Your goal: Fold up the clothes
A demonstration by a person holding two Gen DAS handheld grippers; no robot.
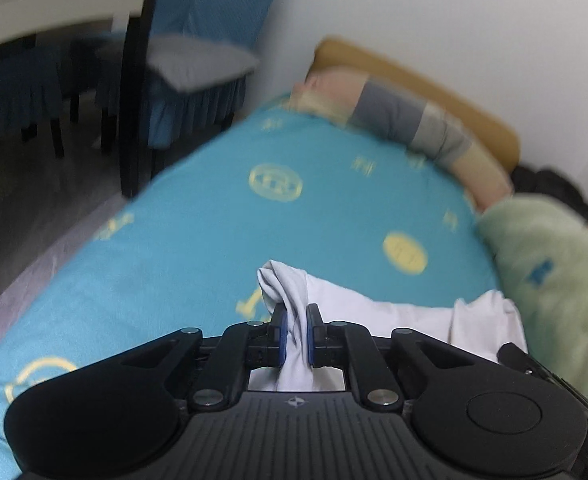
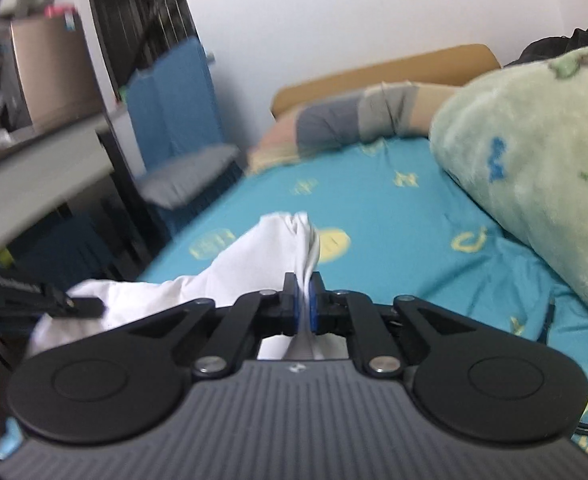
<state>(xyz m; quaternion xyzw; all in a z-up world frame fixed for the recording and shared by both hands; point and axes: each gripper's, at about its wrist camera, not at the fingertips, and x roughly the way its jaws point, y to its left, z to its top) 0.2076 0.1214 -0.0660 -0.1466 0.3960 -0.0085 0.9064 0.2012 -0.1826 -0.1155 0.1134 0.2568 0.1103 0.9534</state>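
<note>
Both claws are pinching bunched folds of a white garment [image 1: 378, 312] over a bed's turquoise sheet [image 1: 197, 236]: the left claw [image 1: 294, 334] and right claw [image 2: 303, 304] each clamping fabric.

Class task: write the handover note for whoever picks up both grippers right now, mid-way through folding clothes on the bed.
Left gripper: jaws shut on a bunched corner of the white garment.
Right gripper: jaws shut on another bunched part of the same garment.
Where things are: the garment hangs between the two grippers over the near edge of the blue bedsheet; a green blanket is heaped on the right.
Done: both grips taken.
Left: spread the garment flat on the sheet, then fold it. No fold is visible yet.
</note>
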